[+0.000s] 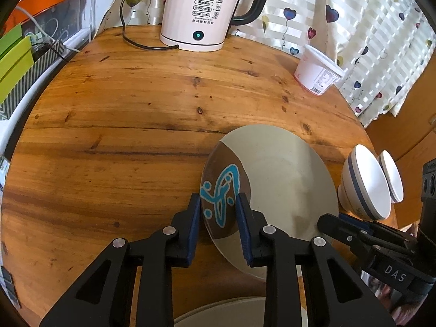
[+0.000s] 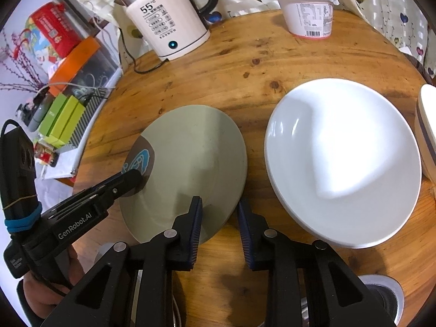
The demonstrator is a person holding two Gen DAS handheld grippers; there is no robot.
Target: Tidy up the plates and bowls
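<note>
A grey-green plate [image 1: 283,188] with a brown patch and blue drawing lies on the round wooden table [image 1: 122,125]. My left gripper [image 1: 219,215] is open, its fingers on either side of the plate's near-left rim. In the right wrist view the same plate [image 2: 190,152] sits left of a large white plate [image 2: 343,158]. My right gripper [image 2: 219,218] is open, straddling the grey-green plate's near-right rim. The left gripper [image 2: 133,177] shows at that plate's left edge. Two white bowls with a blue band [image 1: 365,182] stand on edge at the table's right.
A white electric kettle [image 1: 201,11] with a black cord stands at the back. A white lidded tub [image 1: 317,70] is at the back right. Boxes and clutter [image 2: 62,120] lie off the left edge. Another pale plate rim [image 1: 239,312] shows below the left gripper.
</note>
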